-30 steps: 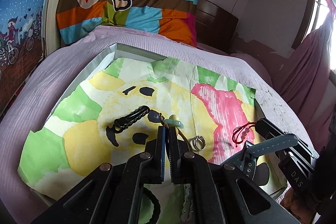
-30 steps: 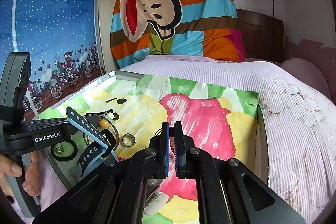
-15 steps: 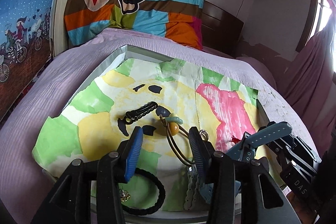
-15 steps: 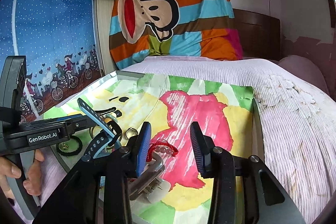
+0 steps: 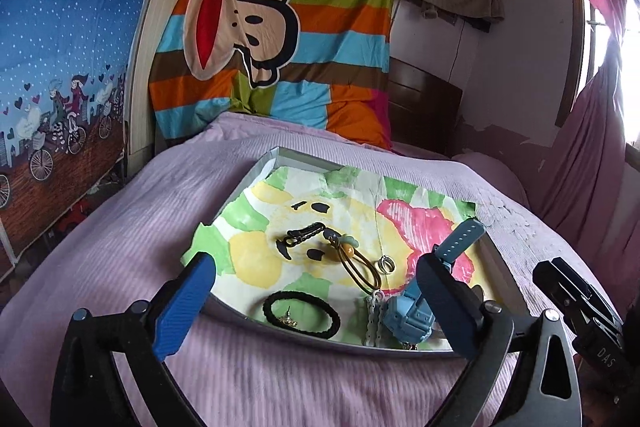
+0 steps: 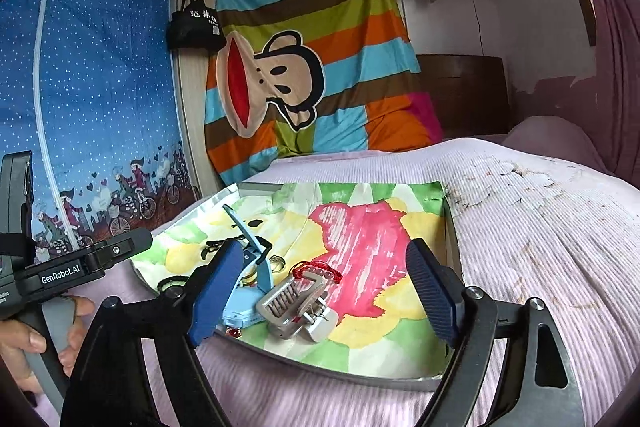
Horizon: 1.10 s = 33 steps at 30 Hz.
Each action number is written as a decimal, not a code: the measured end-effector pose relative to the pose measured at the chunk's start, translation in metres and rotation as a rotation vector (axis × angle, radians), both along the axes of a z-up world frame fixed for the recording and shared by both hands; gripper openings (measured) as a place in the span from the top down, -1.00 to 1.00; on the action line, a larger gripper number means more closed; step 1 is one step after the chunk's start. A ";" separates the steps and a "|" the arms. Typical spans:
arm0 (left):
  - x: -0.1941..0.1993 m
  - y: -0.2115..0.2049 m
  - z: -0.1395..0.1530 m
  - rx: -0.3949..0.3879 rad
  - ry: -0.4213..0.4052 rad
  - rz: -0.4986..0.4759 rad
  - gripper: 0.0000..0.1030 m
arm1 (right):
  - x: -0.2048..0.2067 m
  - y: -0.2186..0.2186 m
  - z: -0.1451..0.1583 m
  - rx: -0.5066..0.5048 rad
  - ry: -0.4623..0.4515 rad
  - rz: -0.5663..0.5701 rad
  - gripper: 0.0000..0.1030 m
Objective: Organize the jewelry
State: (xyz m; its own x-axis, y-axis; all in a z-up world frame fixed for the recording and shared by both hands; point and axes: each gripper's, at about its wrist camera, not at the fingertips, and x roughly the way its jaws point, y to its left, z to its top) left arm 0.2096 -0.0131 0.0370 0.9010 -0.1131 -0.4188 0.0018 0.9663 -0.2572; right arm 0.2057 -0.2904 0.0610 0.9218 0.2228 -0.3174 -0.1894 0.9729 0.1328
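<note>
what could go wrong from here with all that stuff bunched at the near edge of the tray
The blue watch lies against the white chain, so a grab may drag both. The red cord is draped over the silver clasp and could snag. The tray sits on soft bedding, so pressing with either open hand-held gripper might tip it.

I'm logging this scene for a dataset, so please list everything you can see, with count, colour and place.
tray: one, silver, on the bed
paper liner: one, multicoloured, in tray
watch: one, light blue, tray's near edge
hair tie: one, black, near edge
hair clip: one, black, tray centre
ring: one, silver, beside watch strap
red cord: one, on silver clasp
bedspread: one, lilac
monkey blanket: one, striped, behind
left gripper: open
right gripper: open
hand: one, on left gripper's handle
</note>
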 end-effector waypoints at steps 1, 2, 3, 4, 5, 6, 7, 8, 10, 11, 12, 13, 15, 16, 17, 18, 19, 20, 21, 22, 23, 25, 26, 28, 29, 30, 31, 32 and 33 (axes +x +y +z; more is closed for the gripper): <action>-0.005 0.001 0.002 0.006 -0.014 0.000 -1.00 | -0.007 0.001 0.002 0.003 -0.010 0.001 -0.66; -0.011 0.002 0.004 0.014 -0.025 -0.002 -1.00 | -0.013 0.001 0.003 0.006 -0.020 0.001 -0.73; -0.018 0.003 0.006 0.021 -0.034 -0.004 -1.00 | -0.020 0.002 0.006 0.010 -0.031 0.002 -0.76; -0.024 0.004 0.008 0.027 -0.044 -0.004 -1.00 | -0.027 0.003 0.008 0.012 -0.040 0.003 -0.79; -0.030 0.005 0.010 0.031 -0.053 -0.003 -1.00 | -0.034 0.004 0.009 0.013 -0.049 0.002 -0.80; -0.036 0.006 0.011 0.035 -0.060 -0.002 -1.00 | -0.039 0.005 0.011 0.014 -0.056 0.004 -0.81; -0.041 0.007 0.012 0.038 -0.066 -0.001 -1.00 | -0.046 0.008 0.013 0.011 -0.064 0.007 -0.84; -0.047 0.008 0.013 0.040 -0.073 0.001 -1.00 | -0.051 0.009 0.014 0.008 -0.070 0.007 -0.88; -0.058 0.012 0.015 0.039 -0.085 0.007 -1.00 | -0.065 0.013 0.017 0.006 -0.081 0.014 -0.93; -0.063 0.014 0.015 0.039 -0.091 0.008 -1.00 | -0.070 0.014 0.018 0.005 -0.084 0.016 -0.94; -0.068 0.015 0.016 0.042 -0.097 0.010 -1.00 | -0.075 0.015 0.020 0.004 -0.086 0.018 -0.94; -0.074 0.014 0.017 0.047 -0.103 0.011 -1.00 | -0.082 0.016 0.020 0.004 -0.090 0.019 -0.95; -0.084 0.016 0.018 0.057 -0.112 0.013 -1.00 | -0.091 0.019 0.021 0.001 -0.093 0.020 -0.96; -0.089 0.016 0.018 0.059 -0.117 0.014 -1.00 | -0.097 0.019 0.020 -0.003 -0.096 0.018 -0.96; -0.094 0.017 0.018 0.061 -0.121 0.015 -1.00 | -0.101 0.021 0.020 -0.008 -0.098 0.018 -0.97; -0.099 0.018 0.017 0.064 -0.124 0.015 -1.00 | -0.105 0.021 0.020 -0.013 -0.100 0.018 -0.97; -0.104 0.019 0.016 0.067 -0.126 0.014 -1.00 | -0.110 0.022 0.020 -0.018 -0.101 0.018 -0.97; -0.108 0.019 0.015 0.072 -0.129 0.015 -1.00 | -0.113 0.022 0.020 -0.019 -0.100 0.019 -0.97; -0.113 0.019 0.014 0.079 -0.130 0.014 -1.00 | -0.117 0.022 0.019 -0.019 -0.099 0.019 -0.97; -0.117 0.019 0.013 0.087 -0.131 0.013 -1.00 | -0.121 0.021 0.019 -0.019 -0.098 0.019 -0.97; -0.121 0.019 0.012 0.095 -0.134 0.013 -1.00 | -0.124 0.021 0.018 -0.020 -0.096 0.019 -0.97; -0.130 0.020 0.011 0.104 -0.140 0.011 -1.00 | -0.132 0.022 0.016 -0.025 -0.093 0.019 -0.97; -0.133 0.020 0.010 0.106 -0.142 0.010 -1.00 | -0.134 0.022 0.015 -0.030 -0.091 0.016 -0.97; -0.139 0.020 0.009 0.110 -0.146 0.009 -1.00 | -0.141 0.021 0.013 -0.033 -0.087 0.009 -0.97; -0.142 0.020 0.009 0.112 -0.149 0.009 -1.00 | -0.144 0.021 0.011 -0.034 -0.085 0.005 -0.97; -0.145 0.019 0.008 0.114 -0.152 0.008 -1.00 | -0.146 0.019 0.009 -0.035 -0.084 0.001 -0.97; -0.147 0.018 0.008 0.118 -0.154 0.007 -1.00 | -0.149 0.018 0.007 -0.038 -0.083 -0.003 -0.97; -0.149 0.018 0.008 0.122 -0.155 0.006 -1.00 | -0.151 0.017 0.005 -0.042 -0.079 -0.007 -0.97; -0.150 0.017 0.007 0.127 -0.157 0.005 -1.00 | -0.152 0.016 0.003 -0.046 -0.074 -0.010 -0.97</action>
